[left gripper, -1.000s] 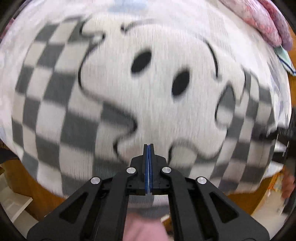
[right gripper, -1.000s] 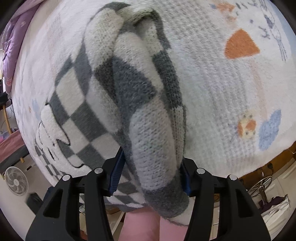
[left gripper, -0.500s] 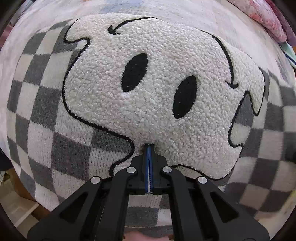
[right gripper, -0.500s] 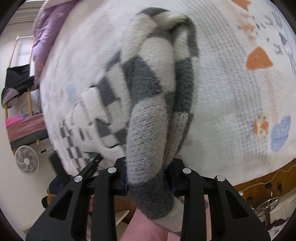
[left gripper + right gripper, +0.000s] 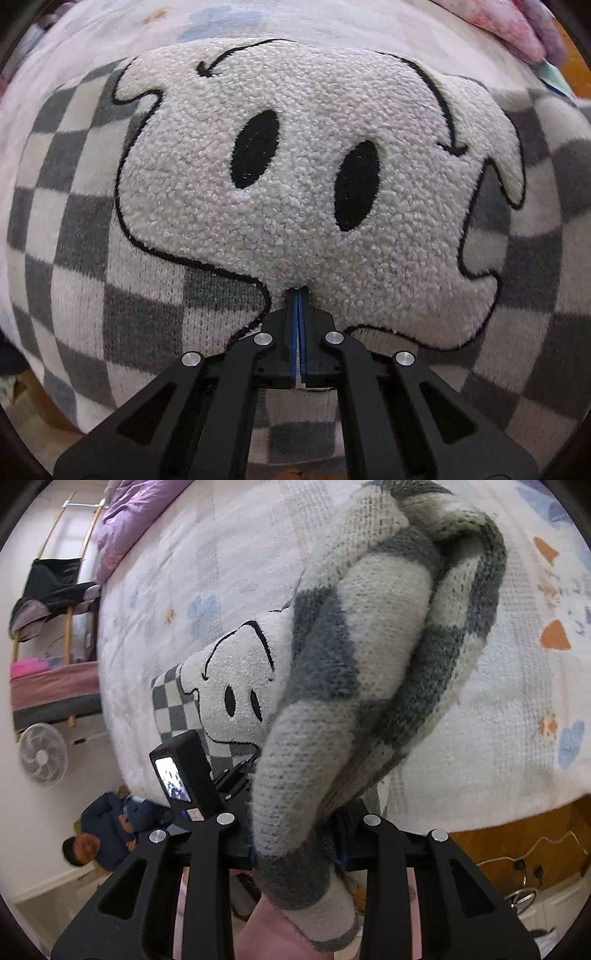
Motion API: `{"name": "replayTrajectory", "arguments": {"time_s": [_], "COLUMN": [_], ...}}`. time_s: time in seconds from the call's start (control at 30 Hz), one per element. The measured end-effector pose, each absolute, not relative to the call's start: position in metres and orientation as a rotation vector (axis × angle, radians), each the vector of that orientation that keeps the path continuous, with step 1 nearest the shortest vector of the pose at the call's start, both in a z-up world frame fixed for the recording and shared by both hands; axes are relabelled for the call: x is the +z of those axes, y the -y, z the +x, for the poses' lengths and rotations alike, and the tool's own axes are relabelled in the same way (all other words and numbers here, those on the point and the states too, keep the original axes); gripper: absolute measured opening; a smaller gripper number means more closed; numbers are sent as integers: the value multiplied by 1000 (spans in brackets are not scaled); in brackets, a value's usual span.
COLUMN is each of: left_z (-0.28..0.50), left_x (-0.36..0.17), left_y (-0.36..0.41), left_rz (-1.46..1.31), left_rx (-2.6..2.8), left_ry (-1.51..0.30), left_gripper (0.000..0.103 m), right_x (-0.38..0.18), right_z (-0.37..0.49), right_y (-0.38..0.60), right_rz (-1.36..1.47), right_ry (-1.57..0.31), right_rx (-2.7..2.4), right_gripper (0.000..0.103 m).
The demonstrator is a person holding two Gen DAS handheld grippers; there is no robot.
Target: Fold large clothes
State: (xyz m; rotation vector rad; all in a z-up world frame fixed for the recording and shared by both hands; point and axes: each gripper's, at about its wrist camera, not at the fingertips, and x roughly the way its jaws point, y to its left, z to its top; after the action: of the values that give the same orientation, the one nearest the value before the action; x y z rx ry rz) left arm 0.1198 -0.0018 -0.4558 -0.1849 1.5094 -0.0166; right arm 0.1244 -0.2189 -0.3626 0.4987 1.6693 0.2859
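Observation:
A grey and white checked knit sweater (image 5: 110,295) with a fluffy white cartoon face patch (image 5: 295,192) lies on the bed. My left gripper (image 5: 297,295) is shut, its tips pressed against the lower edge of the patch; no cloth shows between the pads. My right gripper (image 5: 299,830) is shut on a bunched checked sleeve (image 5: 369,672) of the sweater, held up above the bed. The sweater body with the face (image 5: 236,698) lies beyond it, with the left gripper's body (image 5: 184,771) on it.
The bed has a white cover with printed flowers and orange shapes (image 5: 517,701). A pink and purple quilt (image 5: 517,29) lies at the far end. A fan (image 5: 42,755), a seated person (image 5: 107,830) and a rack with clothes (image 5: 48,590) stand beside the bed.
My right gripper has lifted and swung the sleeve left, bringing the sweater's face and the left gripper into view. My left gripper has moved down closer to the sweater and stays shut.

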Motion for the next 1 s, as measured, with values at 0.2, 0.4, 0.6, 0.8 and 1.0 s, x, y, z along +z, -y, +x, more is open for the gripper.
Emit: {"name": "replayTrajectory", "arguments": {"time_s": [0.2,0.4,0.6,0.8,1.0], "left_z": [122,119,106,81,49], "left_x": [-408,-370,-361,-360,-361], "left_y": [-59,-129,-205,-290,-336], "left_rz": [-236,-218,-256,-379,-436], "left_rx": [-135,-199,-79,95,181], "left_ry": [-1483,-1434,-1430,-1460,-1499], "left_gripper": [0,0,0,0,1], "right_x": [-330,-307,-316,-343,-370], "right_z": [120,125,132,136,144], "right_y": [175,96,3,-81,-145], "right_rz": [458,325,237,92,-15], "right_ry": [-1652,-1661,-1684,-1754,-1823], "right_rx": [149,151,249,415,564], "right_gripper": [28,28,27,27,27]}}
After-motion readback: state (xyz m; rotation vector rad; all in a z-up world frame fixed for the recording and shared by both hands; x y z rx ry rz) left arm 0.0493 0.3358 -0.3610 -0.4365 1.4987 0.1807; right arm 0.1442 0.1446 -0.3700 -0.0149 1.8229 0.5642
